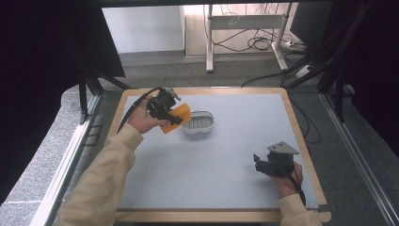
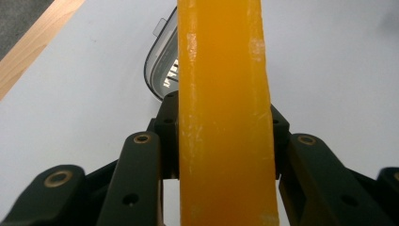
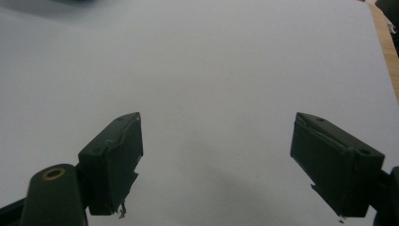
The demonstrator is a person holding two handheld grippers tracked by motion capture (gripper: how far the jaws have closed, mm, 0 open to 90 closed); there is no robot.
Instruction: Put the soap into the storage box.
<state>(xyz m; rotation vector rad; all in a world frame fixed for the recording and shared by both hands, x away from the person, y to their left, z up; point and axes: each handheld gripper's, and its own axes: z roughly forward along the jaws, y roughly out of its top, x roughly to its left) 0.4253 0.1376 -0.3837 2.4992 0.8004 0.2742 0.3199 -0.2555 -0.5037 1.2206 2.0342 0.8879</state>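
One orange bar (image 2: 225, 117) (clamped) hides much of the dish (image 2: 162, 70) behind.

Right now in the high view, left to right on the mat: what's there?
Left claw clamped on the orange bar → white slotted dish → right claw, open and resting near the right side.

Bar (image 2: 225, 122) clamped between left gripper (image 1: 165, 109) fingers (image 2: 167, 127), dish (image 1: 198, 122) just beyond fingertips; right gripper (image 3: 235, 160) fingers (image 3: 113, 160) apart over bare table (image 1: 221, 155).
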